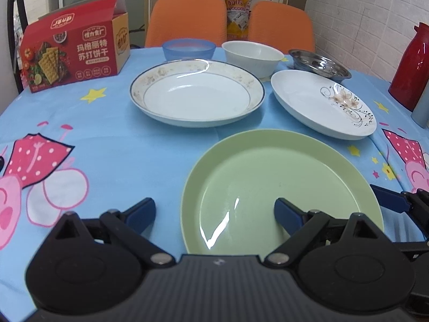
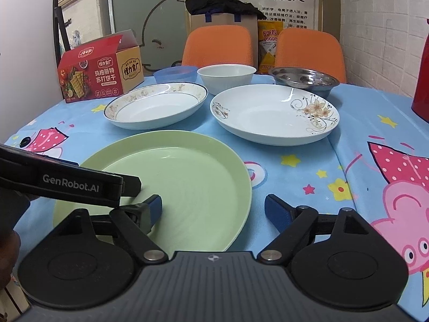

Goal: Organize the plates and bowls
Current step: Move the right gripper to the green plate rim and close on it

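A green plate [image 1: 281,182] lies nearest on the table, also in the right wrist view [image 2: 182,182]. Behind it are a gold-rimmed white plate [image 1: 197,92] [image 2: 156,104] and a flower-patterned white plate [image 1: 321,103] [image 2: 273,112]. Further back stand a blue bowl [image 1: 189,49] [image 2: 175,73], a white bowl [image 1: 253,56] [image 2: 226,76] and a steel bowl [image 1: 320,64] [image 2: 304,79]. My left gripper [image 1: 214,214] is open over the green plate's left rim. My right gripper [image 2: 213,212] is open over its right rim. Neither holds anything.
A red cracker box [image 1: 75,51] stands at the back left. A red thermos [image 1: 410,64] stands at the right edge. Two orange chairs [image 1: 187,18] are behind the table. The cartoon tablecloth [image 1: 107,147] covers the table.
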Demonstrator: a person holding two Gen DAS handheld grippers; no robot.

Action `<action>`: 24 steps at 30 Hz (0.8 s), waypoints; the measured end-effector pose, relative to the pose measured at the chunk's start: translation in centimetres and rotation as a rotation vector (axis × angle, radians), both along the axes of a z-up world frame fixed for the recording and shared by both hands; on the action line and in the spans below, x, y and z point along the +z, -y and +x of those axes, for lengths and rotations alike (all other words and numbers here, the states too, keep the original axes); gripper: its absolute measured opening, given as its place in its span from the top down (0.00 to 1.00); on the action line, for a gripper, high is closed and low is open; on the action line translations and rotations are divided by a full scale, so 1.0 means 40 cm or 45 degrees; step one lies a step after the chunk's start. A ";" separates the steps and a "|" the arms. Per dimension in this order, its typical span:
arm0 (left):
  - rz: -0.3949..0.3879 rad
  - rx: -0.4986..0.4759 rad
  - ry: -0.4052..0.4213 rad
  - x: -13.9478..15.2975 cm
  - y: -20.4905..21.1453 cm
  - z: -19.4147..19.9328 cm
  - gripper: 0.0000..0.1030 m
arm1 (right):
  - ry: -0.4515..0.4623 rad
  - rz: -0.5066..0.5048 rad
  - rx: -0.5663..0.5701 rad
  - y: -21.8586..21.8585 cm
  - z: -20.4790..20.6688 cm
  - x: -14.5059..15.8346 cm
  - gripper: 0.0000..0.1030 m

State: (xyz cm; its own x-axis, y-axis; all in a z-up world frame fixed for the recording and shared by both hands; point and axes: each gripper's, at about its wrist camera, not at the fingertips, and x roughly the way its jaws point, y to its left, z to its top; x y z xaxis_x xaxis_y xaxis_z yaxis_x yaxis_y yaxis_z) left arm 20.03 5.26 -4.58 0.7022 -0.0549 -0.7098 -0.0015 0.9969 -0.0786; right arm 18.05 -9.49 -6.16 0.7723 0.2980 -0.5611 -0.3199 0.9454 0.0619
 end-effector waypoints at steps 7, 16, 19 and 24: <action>0.006 -0.003 0.021 -0.004 0.000 -0.003 0.11 | 0.014 0.008 0.014 0.001 0.001 -0.005 0.00; 0.005 -0.003 0.027 -0.006 0.000 -0.003 0.12 | 0.006 -0.003 0.000 -0.009 -0.001 -0.004 0.00; 0.006 -0.003 0.023 -0.005 0.000 -0.004 0.12 | 0.007 -0.007 0.005 -0.011 -0.004 -0.005 0.00; 0.004 -0.005 0.023 -0.004 -0.001 -0.006 0.12 | -0.002 -0.004 -0.028 0.002 -0.005 -0.003 0.00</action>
